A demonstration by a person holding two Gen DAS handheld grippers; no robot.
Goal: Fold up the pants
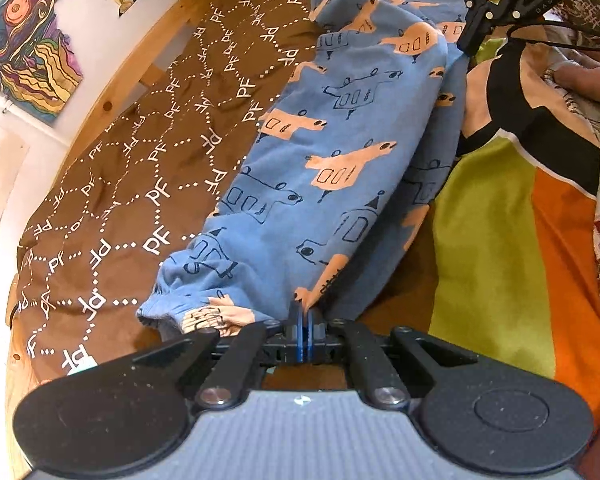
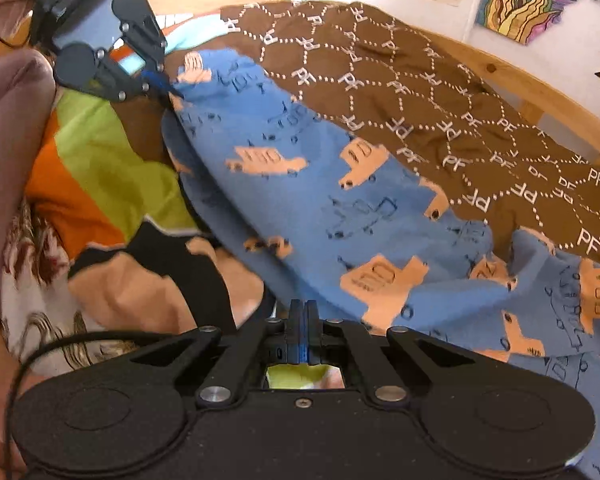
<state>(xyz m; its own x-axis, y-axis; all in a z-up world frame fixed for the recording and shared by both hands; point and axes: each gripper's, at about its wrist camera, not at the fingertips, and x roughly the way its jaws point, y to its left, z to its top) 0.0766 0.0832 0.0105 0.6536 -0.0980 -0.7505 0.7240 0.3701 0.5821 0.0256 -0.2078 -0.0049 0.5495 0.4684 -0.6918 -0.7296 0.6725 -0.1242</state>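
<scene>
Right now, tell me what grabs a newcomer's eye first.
The blue pants with peach vehicle prints run diagonally across the bed, over a brown PF-print cover. Both grippers, left and right, are shut on the pants' edge. A green-and-orange cloth lies beside them.

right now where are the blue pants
In the left wrist view, the pants lie mid-frame on the bed, brown blanket left, striped cloth right.

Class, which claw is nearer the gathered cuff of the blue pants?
Left. The left claw pinches the pants right beside the cuff; the right claw grips the far end.
</scene>
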